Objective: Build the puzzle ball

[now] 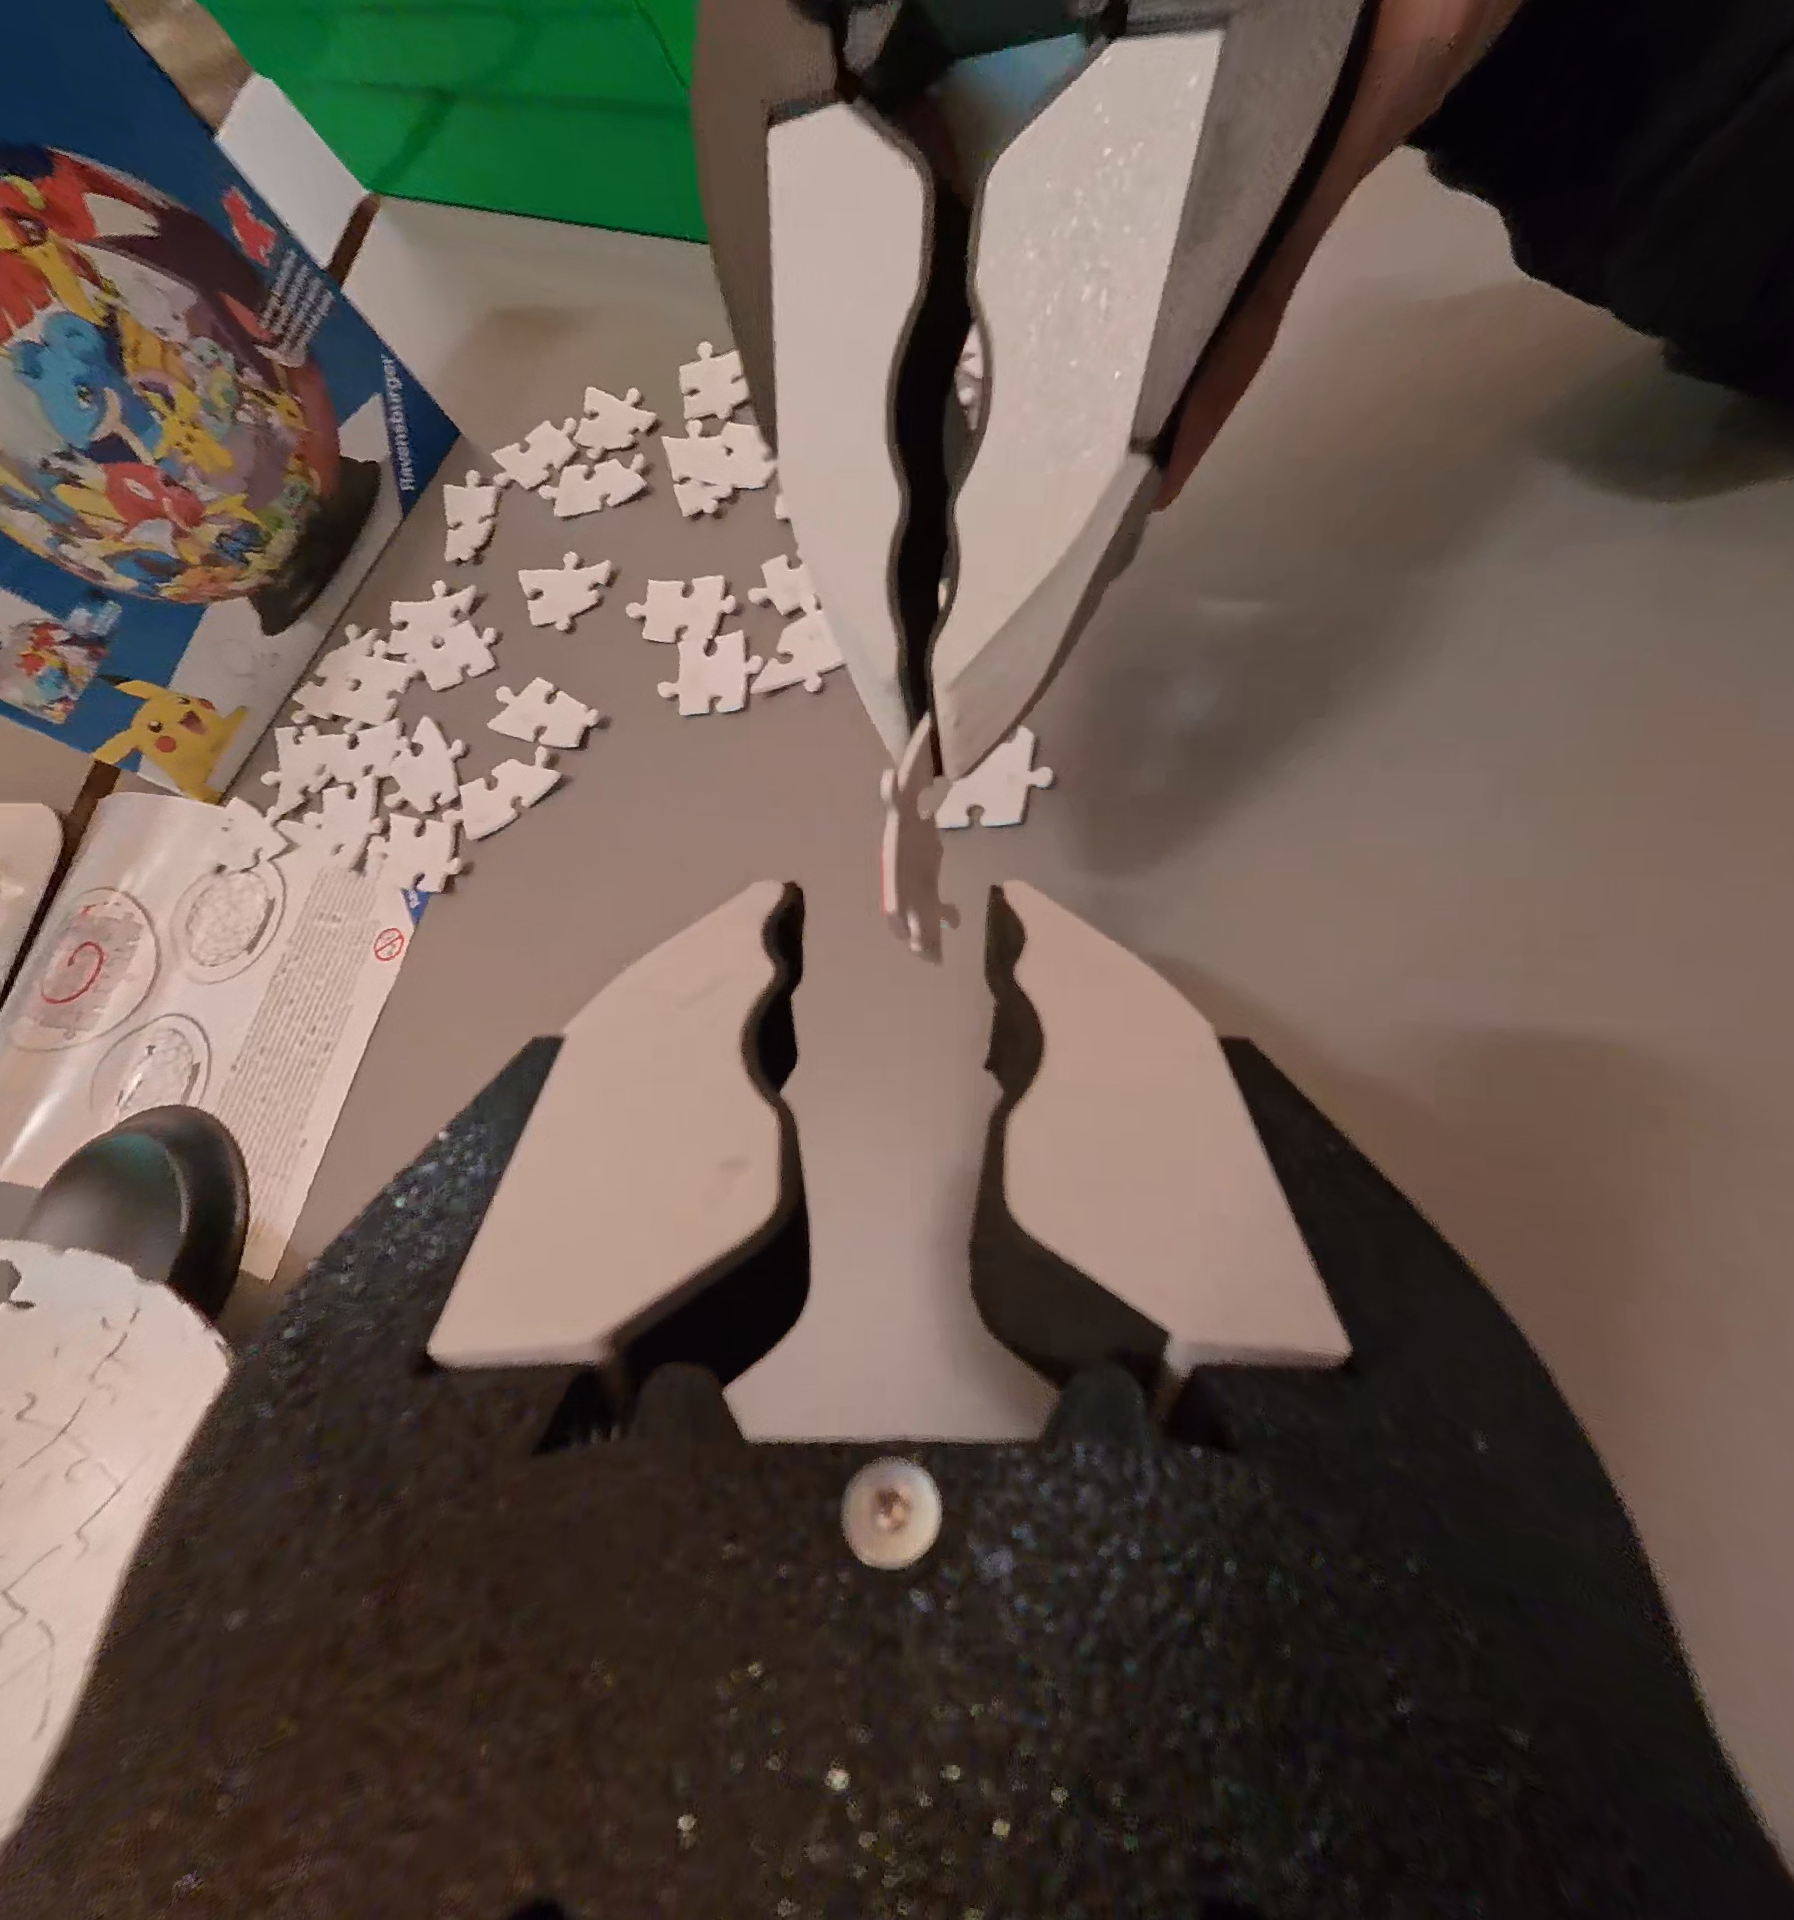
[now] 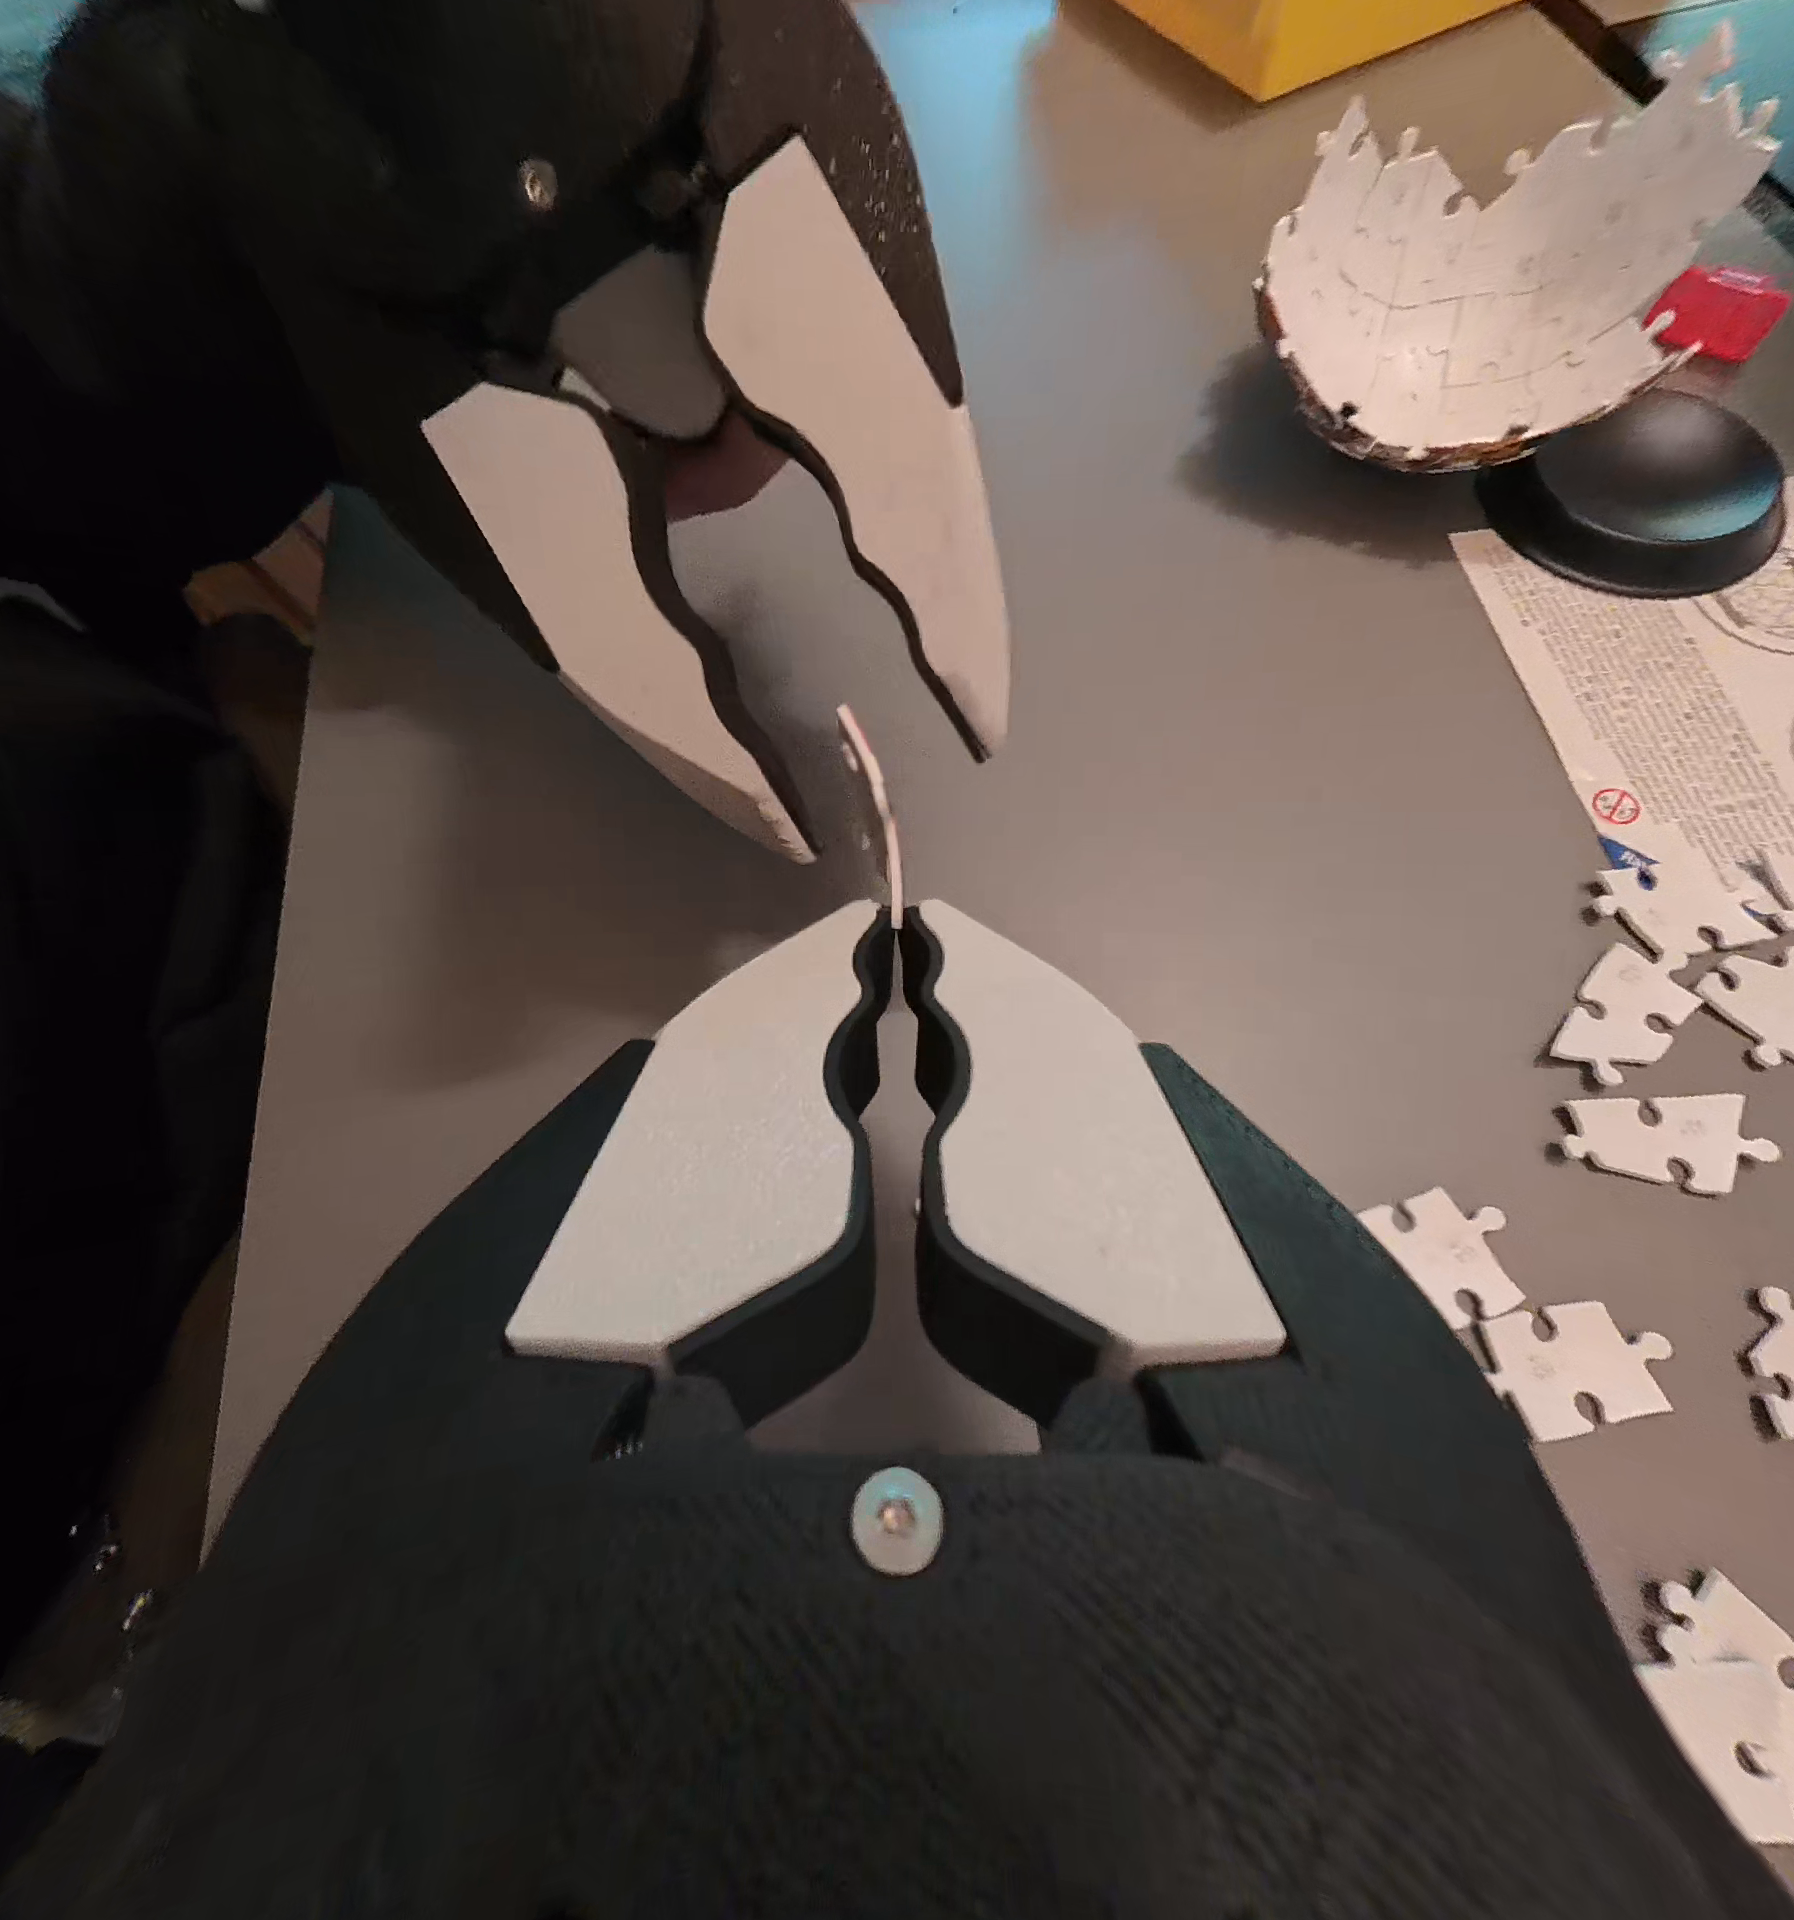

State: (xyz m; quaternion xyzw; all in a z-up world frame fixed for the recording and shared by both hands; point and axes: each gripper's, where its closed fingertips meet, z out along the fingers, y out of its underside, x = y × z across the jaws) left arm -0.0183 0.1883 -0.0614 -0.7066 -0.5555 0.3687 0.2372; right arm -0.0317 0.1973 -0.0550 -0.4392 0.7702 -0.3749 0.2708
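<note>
Nearest, my left gripper (image 1: 898, 904) stands with its 2 fingers spread and nothing between them. Just beyond its tips, at 12 o'clock in the left wrist view, hangs the puzzle piece (image 1: 916, 871), held edge-on above the grey table (image 1: 1392, 831). My right gripper (image 2: 898, 916) is pinched closed on that piece; in the right wrist view the piece rises from the fingertips toward 12 o'clock, between the spread tips of the left gripper. Farther out, at 10 o'clock in the left wrist view, loose pieces (image 1: 519, 665) lie scattered white side up. The instruction sheet (image 1: 197, 987) lies at 9 o'clock, the puzzle box (image 1: 145, 416) at 10 o'clock. The half-built ball (image 2: 1495, 281) rests tilted, white inside showing, at 2 o'clock in the right wrist view, beside the black stand (image 2: 1641, 488).
</note>
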